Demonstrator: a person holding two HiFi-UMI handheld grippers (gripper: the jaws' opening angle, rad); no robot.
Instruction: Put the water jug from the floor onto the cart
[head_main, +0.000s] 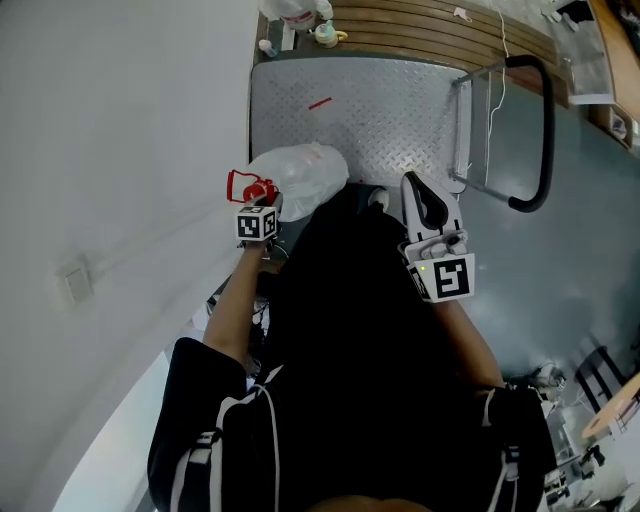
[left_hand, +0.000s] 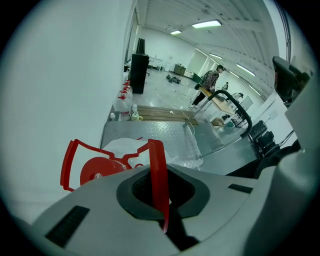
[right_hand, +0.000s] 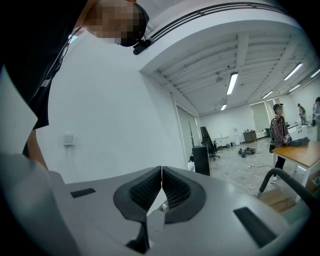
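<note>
Jug (head_main: 300, 176): left of centre in the head view, at the near edge of the cart (head_main: 380, 100); probably heavy and sloshy, with smooth walls.
Hold: the handle (left_hand: 156, 170), thin stiff red plastic, looks the surest grip.
Left hand-held gripper (left_hand: 161, 200): clenched on the handle.
Right hand-held gripper (right_hand: 161, 192): clenched, empty.

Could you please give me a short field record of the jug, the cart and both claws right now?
jug: clear, red cap, at the cart's near edge; resting or lifted, cannot tell
cart: studded metal deck
left claw: shut on the jug's red handle
right claw: shut, empty
</note>
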